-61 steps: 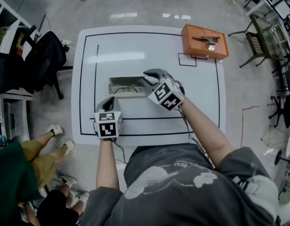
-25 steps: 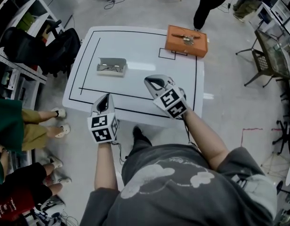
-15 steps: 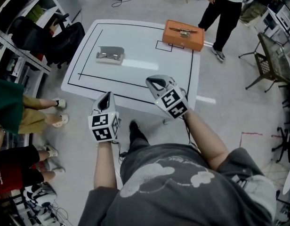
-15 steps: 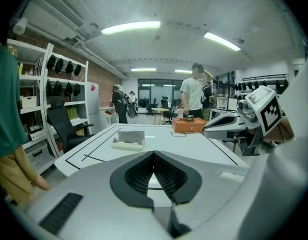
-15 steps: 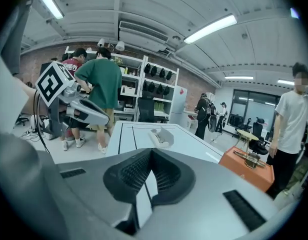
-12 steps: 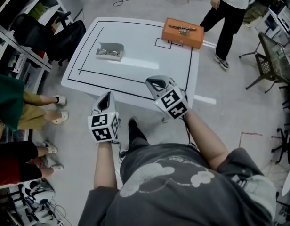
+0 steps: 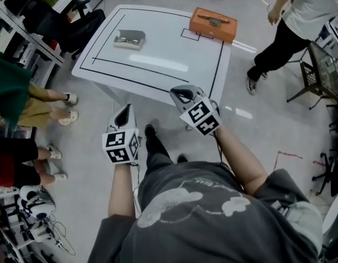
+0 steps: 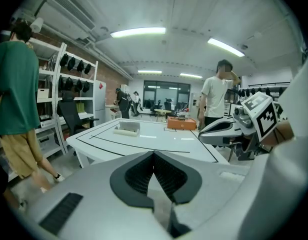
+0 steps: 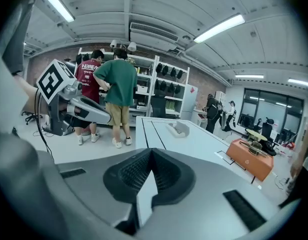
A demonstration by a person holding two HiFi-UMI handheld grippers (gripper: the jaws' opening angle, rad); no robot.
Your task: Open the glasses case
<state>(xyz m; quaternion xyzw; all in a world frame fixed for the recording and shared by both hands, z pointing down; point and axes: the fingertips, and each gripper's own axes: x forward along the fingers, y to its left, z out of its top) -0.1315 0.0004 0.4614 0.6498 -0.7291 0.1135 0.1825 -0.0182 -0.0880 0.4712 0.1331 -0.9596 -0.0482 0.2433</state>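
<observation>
The grey glasses case (image 7: 129,38) lies with its lid up near the far left corner of the white table (image 7: 158,70); it also shows small in the left gripper view (image 8: 126,129) and the right gripper view (image 9: 180,128). Both grippers hang over the floor, well short of the table's near edge. My left gripper (image 7: 123,115) is shut and holds nothing, its pads meeting at the tips (image 8: 154,155). My right gripper (image 7: 183,95) is shut and holds nothing too (image 9: 151,152).
An orange box (image 7: 213,24) with a metal object on top stands at the table's far right corner. A person (image 7: 292,29) walks past on the right. Other people (image 7: 18,97) stand at the left by shelves, next to a black chair (image 7: 81,23).
The table has slid further away in the head view as both grippers drew back from it over the floor. A person has walked along the right side.
</observation>
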